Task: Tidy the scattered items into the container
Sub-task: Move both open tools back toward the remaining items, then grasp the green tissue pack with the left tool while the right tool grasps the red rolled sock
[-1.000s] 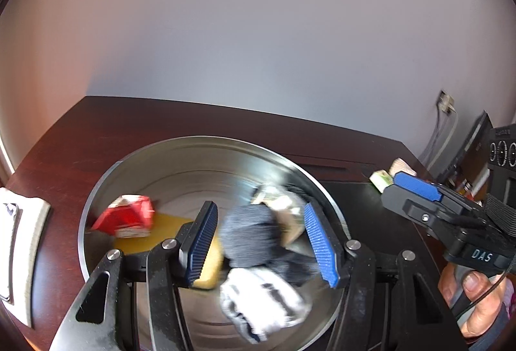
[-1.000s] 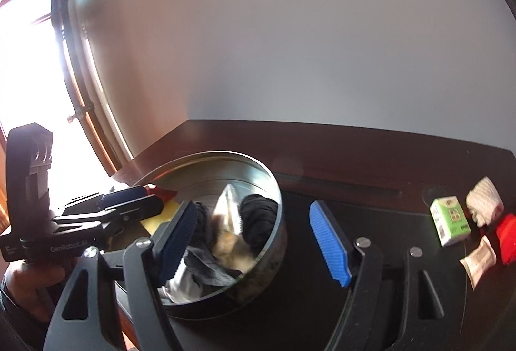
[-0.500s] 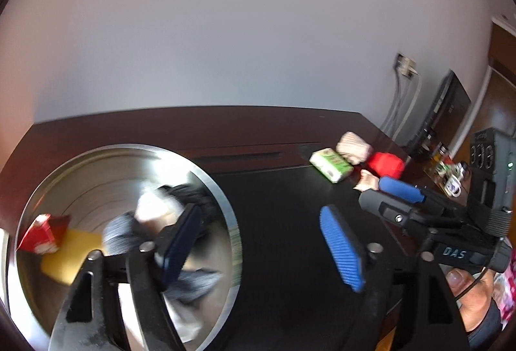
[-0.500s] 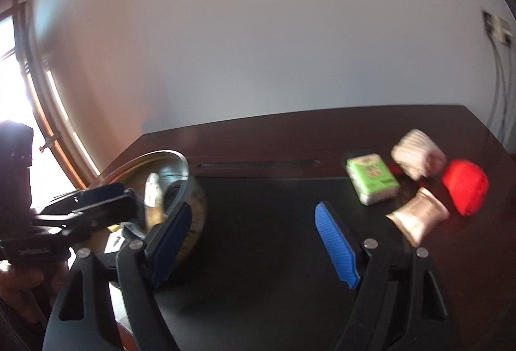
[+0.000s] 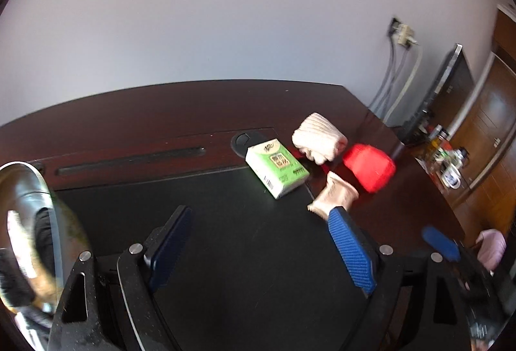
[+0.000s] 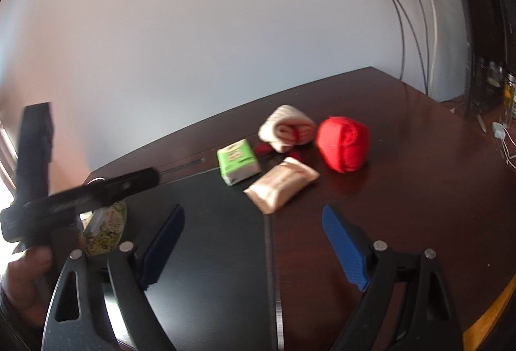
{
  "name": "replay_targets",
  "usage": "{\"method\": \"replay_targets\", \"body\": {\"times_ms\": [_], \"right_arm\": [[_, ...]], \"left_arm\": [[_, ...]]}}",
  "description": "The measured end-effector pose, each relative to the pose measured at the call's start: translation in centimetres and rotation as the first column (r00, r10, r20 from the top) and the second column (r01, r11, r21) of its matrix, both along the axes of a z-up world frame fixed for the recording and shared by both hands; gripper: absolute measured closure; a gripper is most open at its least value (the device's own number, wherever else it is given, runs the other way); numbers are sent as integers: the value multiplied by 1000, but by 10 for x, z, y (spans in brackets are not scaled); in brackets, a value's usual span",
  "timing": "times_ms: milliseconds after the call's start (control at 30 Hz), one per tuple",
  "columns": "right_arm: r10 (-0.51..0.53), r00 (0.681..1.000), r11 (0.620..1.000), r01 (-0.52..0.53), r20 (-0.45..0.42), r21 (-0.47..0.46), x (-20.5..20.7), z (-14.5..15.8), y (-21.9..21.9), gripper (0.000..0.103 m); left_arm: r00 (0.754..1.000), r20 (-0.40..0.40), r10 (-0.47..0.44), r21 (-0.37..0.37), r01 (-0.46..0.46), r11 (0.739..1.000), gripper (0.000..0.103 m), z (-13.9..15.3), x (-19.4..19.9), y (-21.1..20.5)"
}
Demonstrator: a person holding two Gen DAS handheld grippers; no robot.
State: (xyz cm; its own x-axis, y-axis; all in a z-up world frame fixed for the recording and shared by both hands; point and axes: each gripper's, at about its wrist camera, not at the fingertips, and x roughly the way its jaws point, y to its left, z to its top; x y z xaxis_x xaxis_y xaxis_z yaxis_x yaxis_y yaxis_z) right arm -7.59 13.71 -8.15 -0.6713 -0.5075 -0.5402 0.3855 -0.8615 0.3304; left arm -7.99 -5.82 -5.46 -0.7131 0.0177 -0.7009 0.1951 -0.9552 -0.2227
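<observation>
Four items (image 6: 283,186) clustered, outside bowl (image 5: 32,222).

Both wrist cameras are looking forward and slightly down along their open blue-padded fingers, low over a dark desk (image 5: 225,112) and facing a pale wall. The left camera is catching the metal bowl (image 5: 48,206) at its left edge. The right camera, sitting nearer, is showing the left gripper (image 6: 138,180) at its left. Both views are sharing the green box (image 5: 277,169) (image 6: 238,160), beige packet (image 5: 335,194) (image 6: 282,183) and two rolled socks.
</observation>
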Motion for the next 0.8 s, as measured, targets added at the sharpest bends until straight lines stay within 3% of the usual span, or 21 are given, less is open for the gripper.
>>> {"method": "replay_targets", "body": {"times_ms": [100, 267, 433, 800], "right_arm": [[-15, 1000, 1000, 15, 8, 1, -10, -4, 11, 12], [-35, 999, 999, 35, 17, 10, -30, -7, 27, 12], [-43, 999, 999, 42, 26, 8, -42, -11, 35, 5], [-40, 998, 999, 40, 46, 5, -59, -24, 47, 4]], "left_arm": [[999, 43, 7, 46, -9, 999, 16, -13, -30, 6], [993, 110, 48, 13, -49, 999, 16, -29, -66, 16], [987, 147, 71, -19, -69, 997, 15, -38, -88, 25], [974, 193, 119, -54, -111, 992, 15, -55, -102, 15]]}}
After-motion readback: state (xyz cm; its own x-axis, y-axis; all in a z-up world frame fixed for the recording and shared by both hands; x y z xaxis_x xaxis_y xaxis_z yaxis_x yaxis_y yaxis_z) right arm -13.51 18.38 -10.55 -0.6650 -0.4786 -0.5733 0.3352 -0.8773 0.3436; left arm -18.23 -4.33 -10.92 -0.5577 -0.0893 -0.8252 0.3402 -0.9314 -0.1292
